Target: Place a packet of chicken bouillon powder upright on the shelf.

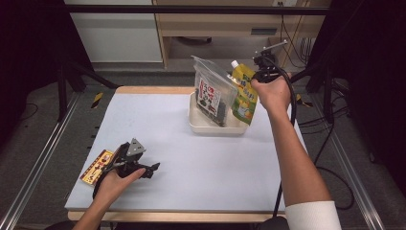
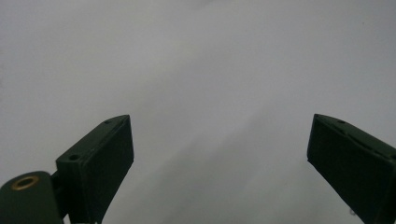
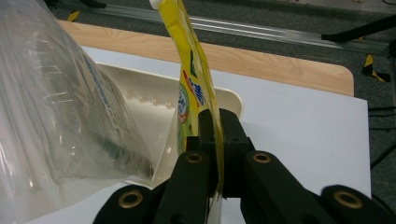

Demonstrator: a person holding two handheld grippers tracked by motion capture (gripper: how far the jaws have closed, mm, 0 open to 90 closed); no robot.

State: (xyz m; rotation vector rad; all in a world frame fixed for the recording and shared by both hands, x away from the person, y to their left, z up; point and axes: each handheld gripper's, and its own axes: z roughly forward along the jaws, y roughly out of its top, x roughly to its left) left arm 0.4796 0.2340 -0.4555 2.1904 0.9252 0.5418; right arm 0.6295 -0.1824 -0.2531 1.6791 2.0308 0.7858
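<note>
A yellow-green spout pouch (image 1: pixel 245 95) with a white cap hangs upright over the right end of a white tray (image 1: pixel 201 127). My right gripper (image 1: pixel 259 75) is shut on the pouch's edge. In the right gripper view the black jaws (image 3: pixel 217 119) pinch the yellow pouch (image 3: pixel 194 88) just above the tray (image 3: pixel 140 91). A clear zip bag (image 1: pixel 213 91) with dark contents stands in the tray, left of the pouch, and looms large as the clear bag (image 3: pixel 56 116) in that view. My left gripper (image 1: pixel 152 168) rests low at the table's front left, open, with only white mat (image 2: pixel 210 70) between its jaws.
A flat yellow and red packet (image 1: pixel 97 166) lies on the mat's left edge beside my left hand. The white mat (image 1: pixel 191 163) covers a wooden table (image 1: pixel 143 89). Metal rails run along both sides, with cables at the right.
</note>
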